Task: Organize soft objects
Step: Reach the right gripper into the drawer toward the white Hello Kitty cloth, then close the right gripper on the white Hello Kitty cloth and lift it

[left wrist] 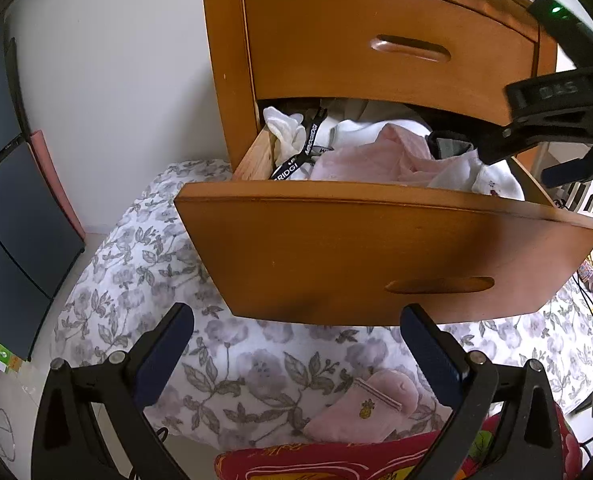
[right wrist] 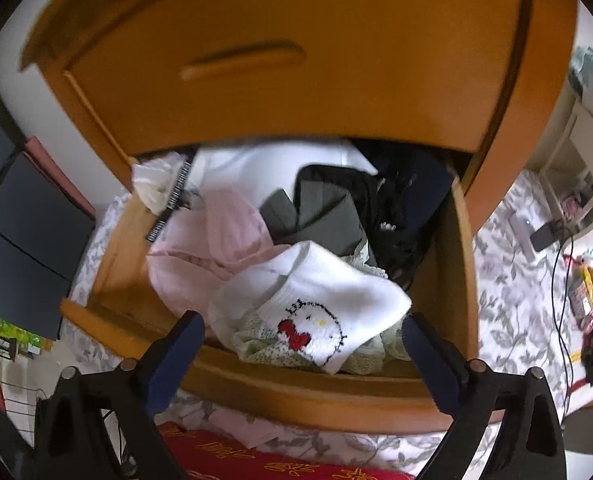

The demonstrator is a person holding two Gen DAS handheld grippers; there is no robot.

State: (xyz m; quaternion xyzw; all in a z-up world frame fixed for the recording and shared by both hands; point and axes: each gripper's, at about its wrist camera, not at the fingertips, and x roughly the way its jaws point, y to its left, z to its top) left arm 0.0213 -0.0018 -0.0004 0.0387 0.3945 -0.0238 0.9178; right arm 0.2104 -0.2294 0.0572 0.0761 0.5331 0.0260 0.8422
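The sock (right wrist: 320,304), white with a cat face and red bow, lies on top of the heap in the open drawer (left wrist: 376,240), just ahead of the right gripper (right wrist: 304,344) and between the lines of its two spread fingers, which hold nothing. I'd say it sits loosely near the drawer's front edge, partly over a pale green lacy piece, so a push on the drawer could snag a corner against the closed drawer above or let it slide out. The pile looks high; the pink cloth (right wrist: 216,240) and dark clothes (right wrist: 336,208) beyond the fingertips bulge close to the upper drawer's underside, and that is the likeliest jam. The left gripper (left wrist: 296,344) hovers below the drawer front, fingers apart and empty, with a pink sock (left wrist: 360,412) on the floral quilt (left wrist: 136,272) just past its right finger. That one could be forgotten, or a careless grab might pinch quilt along with it. The right-wrist view is blurred, so fine detail is uncertain.
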